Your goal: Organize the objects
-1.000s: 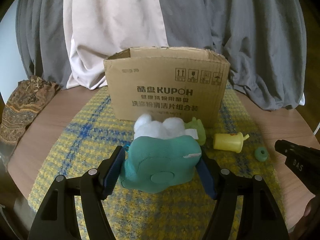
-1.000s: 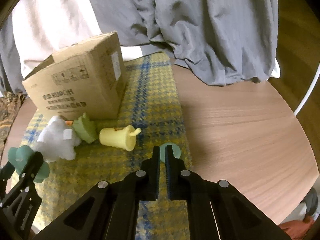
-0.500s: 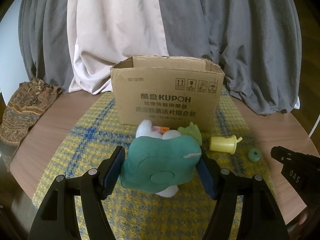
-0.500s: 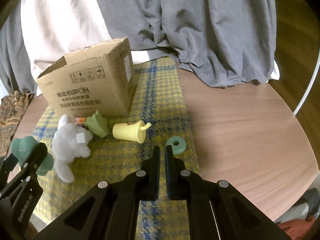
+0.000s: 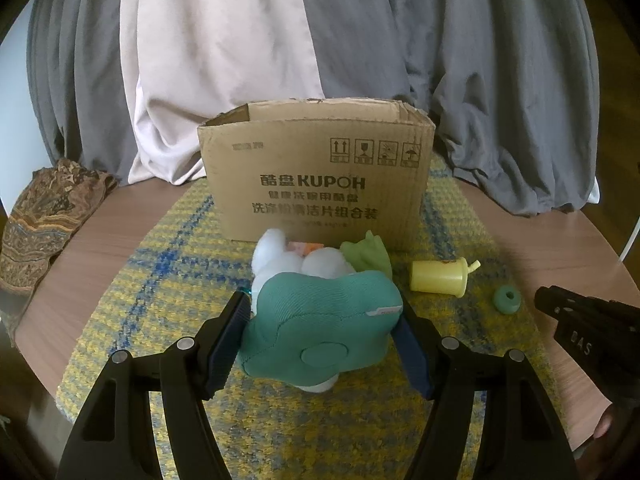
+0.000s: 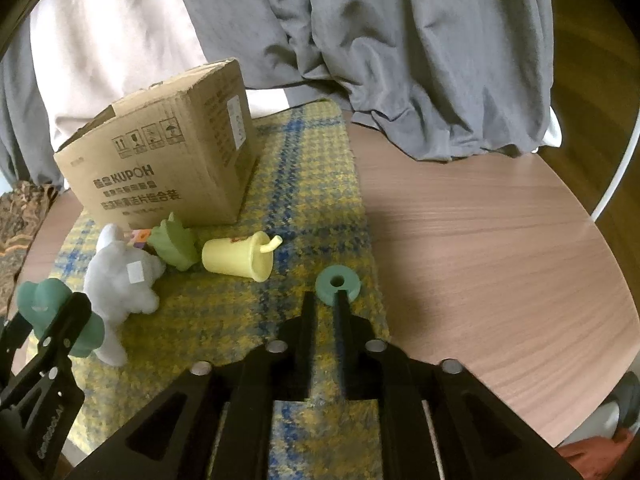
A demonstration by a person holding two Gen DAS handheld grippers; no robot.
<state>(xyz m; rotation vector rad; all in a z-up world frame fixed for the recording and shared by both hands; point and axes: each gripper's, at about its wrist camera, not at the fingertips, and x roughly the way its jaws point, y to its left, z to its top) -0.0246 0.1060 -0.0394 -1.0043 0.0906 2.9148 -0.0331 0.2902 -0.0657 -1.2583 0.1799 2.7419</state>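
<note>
Grippers working: left gripper (image 5: 322, 334) is pinching a teal plush toy (image 5: 320, 326), partly hiding a white plush (image 5: 296, 260); right gripper (image 6: 325, 312), jaws just opening, is hovering near a teal ring (image 6: 338, 283).

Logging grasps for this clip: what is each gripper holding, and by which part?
The left gripper clamps the teal plush toy by its two sides. The right gripper, jaws just opening, holds nothing; the green ring lies ahead.

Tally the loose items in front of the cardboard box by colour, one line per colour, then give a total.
Teal: 2, plush in the left gripper, ring
White: 1, plush
Light green: 1, toy
Yellow: 1, cup
Orange: 1, small item, mostly hidden
Total: 6
</note>
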